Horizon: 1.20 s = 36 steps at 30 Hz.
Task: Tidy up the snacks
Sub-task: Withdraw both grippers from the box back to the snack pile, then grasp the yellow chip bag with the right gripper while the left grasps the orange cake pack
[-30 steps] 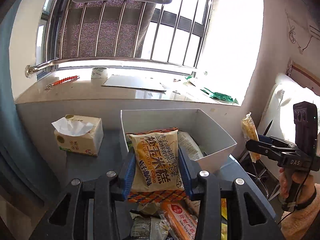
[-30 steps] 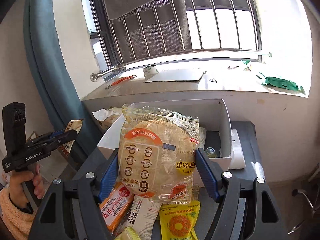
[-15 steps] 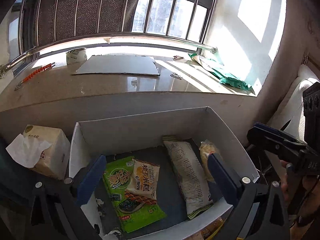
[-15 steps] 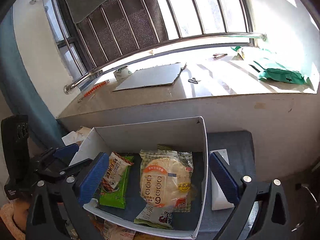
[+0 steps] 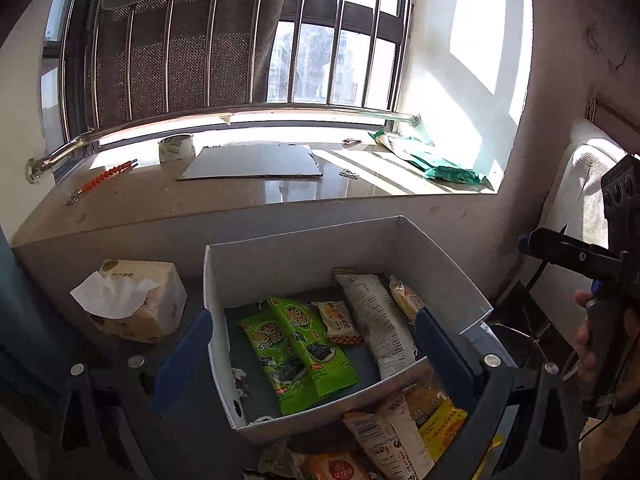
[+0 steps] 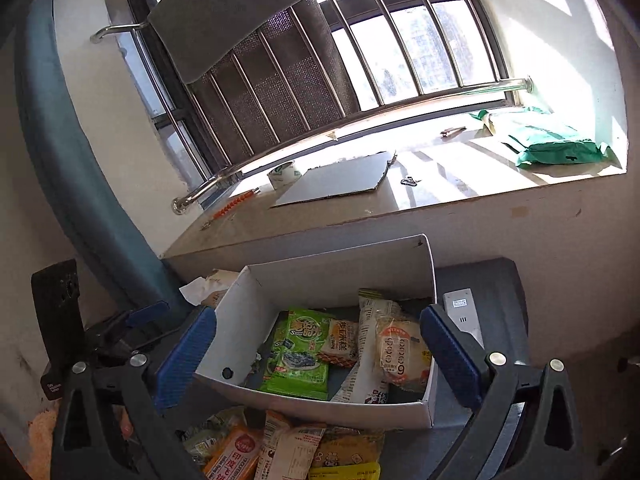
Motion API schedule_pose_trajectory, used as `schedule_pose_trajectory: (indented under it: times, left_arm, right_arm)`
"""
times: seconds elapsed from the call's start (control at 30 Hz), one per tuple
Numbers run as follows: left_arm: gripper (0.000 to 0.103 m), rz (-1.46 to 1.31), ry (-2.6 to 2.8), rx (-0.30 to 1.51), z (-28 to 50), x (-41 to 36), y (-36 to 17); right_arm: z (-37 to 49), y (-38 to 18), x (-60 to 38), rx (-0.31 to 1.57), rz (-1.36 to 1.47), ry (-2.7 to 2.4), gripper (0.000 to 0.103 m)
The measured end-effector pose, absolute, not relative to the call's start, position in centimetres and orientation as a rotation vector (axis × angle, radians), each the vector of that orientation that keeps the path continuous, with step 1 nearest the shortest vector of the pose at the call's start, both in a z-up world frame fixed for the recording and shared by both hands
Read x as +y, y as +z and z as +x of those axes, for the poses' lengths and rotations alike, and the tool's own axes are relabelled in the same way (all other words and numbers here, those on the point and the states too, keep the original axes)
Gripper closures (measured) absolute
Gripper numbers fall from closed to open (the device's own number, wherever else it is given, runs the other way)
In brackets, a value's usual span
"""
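Both snack packs now dropped into white box (image 5: 304, 248), both tongs (left (image 5: 312, 354), right (image 6: 316, 350)) gaping, empty

Ahead of you a box (image 5: 304, 252) sits on the table (image 6: 480, 280), just below the window sill (image 5: 160, 200). Inside it, from your left: the seaweed pack (image 5: 296, 348), the small rice cake packet (image 5: 338, 322) overlapping its right edge, a long wrapper (image 5: 380, 328), and the round cracker bag (image 6: 400, 352) against the right wall. Left of the box stands a tissue pack (image 5: 132, 300); right of it, touching its wall, lies a remote (image 6: 462, 312). Nearer you, in front of the box, is a heap of loose snacks (image 6: 288, 448). On the sill lie a tape roll (image 5: 176, 148), a flat board (image 5: 252, 162) to its right, and a bag (image 5: 448, 168) at the far right
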<state>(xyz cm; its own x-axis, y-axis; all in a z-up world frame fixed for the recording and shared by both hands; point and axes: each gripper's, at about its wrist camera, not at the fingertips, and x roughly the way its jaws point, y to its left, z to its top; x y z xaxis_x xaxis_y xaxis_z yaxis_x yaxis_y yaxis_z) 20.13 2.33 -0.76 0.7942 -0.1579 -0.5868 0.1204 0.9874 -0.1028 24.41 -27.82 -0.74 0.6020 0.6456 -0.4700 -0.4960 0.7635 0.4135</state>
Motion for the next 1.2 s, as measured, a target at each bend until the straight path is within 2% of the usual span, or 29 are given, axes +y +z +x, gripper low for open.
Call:
schedule_pose_trajectory:
  times: [0.33, 0.63, 1.0, 1.2]
  left_arm:
    - [0.0, -0.053, -0.168, 0.528, 7.9, 2.9, -0.4]
    - [0.0, -0.121, -0.126, 0.52, 0.2, 2.5, -4.5]
    - [0.0, -0.159, -0.14, 0.55, -1.8, 2.5, -6.8]
    - [0.0, -0.158, -0.151, 0.561, -1.8, 2.4, -7.2]
  right_arm:
    - [12.6, -0.9, -28.0, 0.557, 0.202, 0.77, 0.0]
    - [6.1, -7.5, -29.7, 0.661, 0.326, 0.708, 0.0]
    - [2.9, -15.1, -27.7, 0.924, 0.27, 0.736, 0.0]
    - [4.1, -17.0, -26.3, 0.976, 0.277, 0.759, 0.0]
